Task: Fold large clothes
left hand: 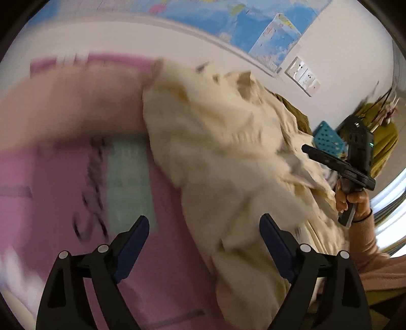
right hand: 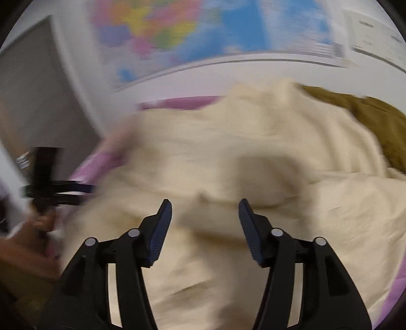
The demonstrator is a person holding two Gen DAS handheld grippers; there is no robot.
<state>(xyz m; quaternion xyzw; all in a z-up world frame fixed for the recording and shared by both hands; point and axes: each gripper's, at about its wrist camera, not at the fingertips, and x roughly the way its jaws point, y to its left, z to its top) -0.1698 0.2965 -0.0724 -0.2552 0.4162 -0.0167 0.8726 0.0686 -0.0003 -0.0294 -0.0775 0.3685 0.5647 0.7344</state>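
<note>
Pink mat (left hand: pixel 63 177) bare along left edge. Cream garment (left hand: pixel 228 157) heaped, crumpled, over mat's middle and right side; unfolded, apparently awaiting spread. Olive cloth (right hand: pixel 368 114) at far right corner. Left gripper (left hand: pixel 204 243): jaws wide apart, empty, above mat beside garment edge. Right gripper (right hand: pixel 205 228): jaws wide apart, empty, above garment; contact unclear, views blurred.

Left wrist cam looked down, close over the pink mat (left hand: pixel 63 177), wall map (left hand: pixel 253 22) beyond. Right wrist cam faced the wall, low over cream garment (right hand: pixel 253 157). Both shared garment + map.
</note>
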